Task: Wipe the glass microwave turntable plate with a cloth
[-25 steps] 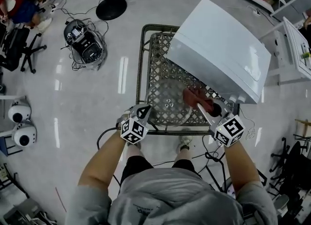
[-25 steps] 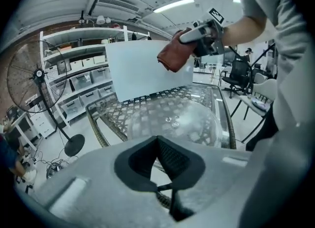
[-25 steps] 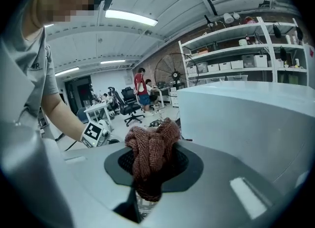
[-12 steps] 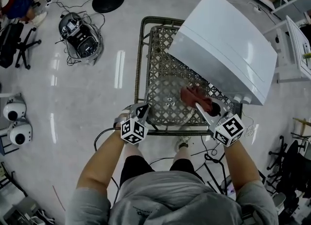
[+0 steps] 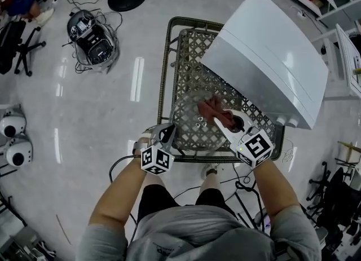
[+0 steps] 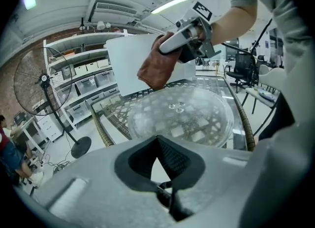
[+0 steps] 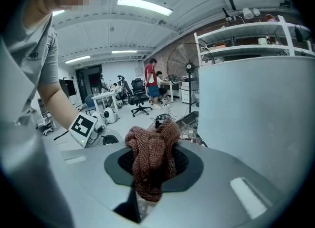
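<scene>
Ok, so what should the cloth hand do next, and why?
Probably lower the right tongs so the cloth presses flat on the plate, then rub across. The cloth looks bunched and hangs over the plate's far side, hardly pressing on it, and most of the glass lies uncovered.

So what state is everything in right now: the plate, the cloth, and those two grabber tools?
Round clear glass turntable plate: lying flat on the wicker table.
Reddish-brown knitted cloth: bunched, hanging from the right gripper.
Right gripper: shut on the cloth.
Left gripper: jaws together at the plate's near rim.
</scene>
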Demonstrator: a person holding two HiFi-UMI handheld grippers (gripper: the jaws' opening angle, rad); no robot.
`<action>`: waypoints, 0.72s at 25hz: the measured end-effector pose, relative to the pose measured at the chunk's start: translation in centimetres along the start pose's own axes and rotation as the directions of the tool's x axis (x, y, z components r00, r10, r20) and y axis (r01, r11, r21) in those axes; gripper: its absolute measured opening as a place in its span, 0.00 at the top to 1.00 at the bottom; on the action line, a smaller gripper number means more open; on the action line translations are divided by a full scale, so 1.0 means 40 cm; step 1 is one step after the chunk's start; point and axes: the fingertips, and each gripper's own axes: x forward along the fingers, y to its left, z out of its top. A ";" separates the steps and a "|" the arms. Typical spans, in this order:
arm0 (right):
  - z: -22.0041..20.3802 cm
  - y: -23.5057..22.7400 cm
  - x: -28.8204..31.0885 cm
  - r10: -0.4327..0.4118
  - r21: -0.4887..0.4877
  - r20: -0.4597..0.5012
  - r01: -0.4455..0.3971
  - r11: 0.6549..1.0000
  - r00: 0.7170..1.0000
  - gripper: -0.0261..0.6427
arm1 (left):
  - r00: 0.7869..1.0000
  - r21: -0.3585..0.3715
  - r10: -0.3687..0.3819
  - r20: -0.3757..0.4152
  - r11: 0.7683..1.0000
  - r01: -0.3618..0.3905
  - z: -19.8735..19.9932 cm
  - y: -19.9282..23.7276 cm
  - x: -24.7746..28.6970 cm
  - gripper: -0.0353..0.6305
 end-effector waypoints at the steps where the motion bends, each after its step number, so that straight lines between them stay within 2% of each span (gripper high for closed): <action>1: -0.001 0.009 0.026 0.009 -0.019 -0.004 -0.010 1.000 1.000 0.84 | 1.000 -0.002 0.002 0.001 1.000 -0.002 0.000 0.001 0.000 0.95; 11: -0.002 0.110 0.255 0.103 -0.162 -0.020 -0.105 0.981 0.994 0.84 | 1.000 -0.012 0.016 0.006 1.000 -0.016 0.003 0.002 -0.004 0.95; 18: -0.050 0.111 0.361 0.081 -0.252 -0.096 -0.103 0.962 0.992 0.84 | 1.000 -0.009 0.015 -0.002 1.000 -0.015 0.001 0.004 -0.005 0.95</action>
